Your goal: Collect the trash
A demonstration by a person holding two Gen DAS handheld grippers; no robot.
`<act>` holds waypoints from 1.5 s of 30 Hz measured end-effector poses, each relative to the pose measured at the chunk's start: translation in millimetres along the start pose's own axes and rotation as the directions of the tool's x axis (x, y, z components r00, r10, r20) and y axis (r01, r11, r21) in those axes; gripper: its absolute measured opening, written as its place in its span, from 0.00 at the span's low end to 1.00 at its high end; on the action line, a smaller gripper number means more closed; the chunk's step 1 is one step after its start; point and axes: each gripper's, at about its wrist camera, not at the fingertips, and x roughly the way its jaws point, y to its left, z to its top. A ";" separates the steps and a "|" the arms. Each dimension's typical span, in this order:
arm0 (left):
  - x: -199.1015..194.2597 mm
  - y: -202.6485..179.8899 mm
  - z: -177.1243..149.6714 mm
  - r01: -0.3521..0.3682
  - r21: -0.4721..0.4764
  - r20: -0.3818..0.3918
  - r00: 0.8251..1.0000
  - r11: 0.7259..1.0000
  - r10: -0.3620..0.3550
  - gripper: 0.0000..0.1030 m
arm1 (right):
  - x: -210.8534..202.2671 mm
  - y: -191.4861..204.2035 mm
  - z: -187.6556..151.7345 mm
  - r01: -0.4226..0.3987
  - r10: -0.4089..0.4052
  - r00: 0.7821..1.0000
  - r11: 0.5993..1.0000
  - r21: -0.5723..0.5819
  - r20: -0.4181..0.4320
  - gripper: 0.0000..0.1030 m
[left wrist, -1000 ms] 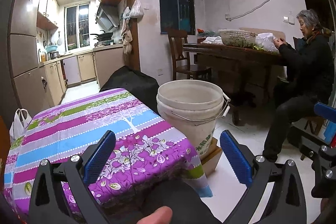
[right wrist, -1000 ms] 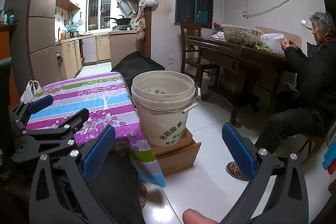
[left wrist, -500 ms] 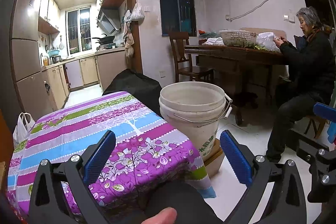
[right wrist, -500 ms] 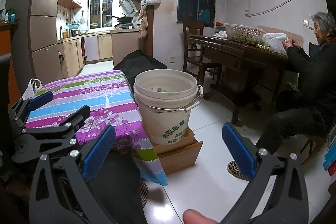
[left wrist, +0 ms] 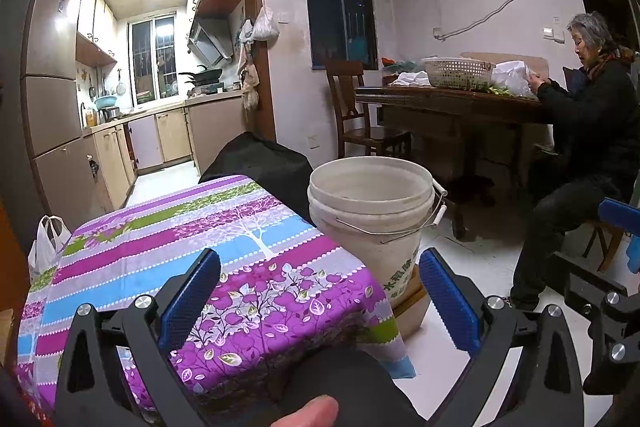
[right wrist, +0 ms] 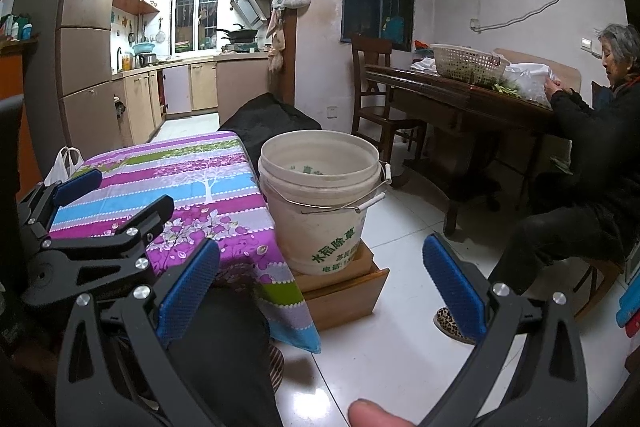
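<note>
A cream plastic bucket [left wrist: 372,211] with a wire handle stands on a low wooden box [right wrist: 340,291] beside a table under a purple striped cloth [left wrist: 180,251]. The bucket also shows in the right wrist view [right wrist: 320,203], with green print on its side. My left gripper [left wrist: 320,291] is open and empty, held above the table's near end. My right gripper [right wrist: 320,287] is open and empty, above the floor in front of the bucket. The left gripper shows at the left of the right wrist view [right wrist: 88,227]. No trash shows on the cloth.
A woman in black [left wrist: 580,155] sits at a dark wooden table [left wrist: 448,103] on the right, with a basket [left wrist: 458,73] on it. A wooden chair [left wrist: 360,115] stands by the wall. A black covered object [left wrist: 260,163] sits behind the table. A white plastic bag [left wrist: 46,243] hangs at the left.
Both grippers have lifted and drawn back slightly, so the bucket and table sit a little lower and farther in view. Both stay open and empty.
</note>
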 end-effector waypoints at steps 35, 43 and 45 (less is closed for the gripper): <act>-2.4 1.0 -1.5 -0.031 0.021 -0.016 0.999 0.999 0.031 0.96 | -5.4 -10.4 6.5 0.027 -0.027 1.000 1.000 0.001 0.013 0.95; -1.6 -1.3 -1.1 0.008 0.034 -0.030 1.000 0.999 -0.007 0.96 | -5.7 -11.8 7.0 0.031 -0.031 0.999 1.000 0.001 0.016 0.95; -4.5 -1.6 -0.7 0.012 0.038 -0.013 1.000 0.999 -0.012 0.96 | -5.8 -12.5 7.0 0.032 -0.032 0.999 0.999 0.002 0.017 0.95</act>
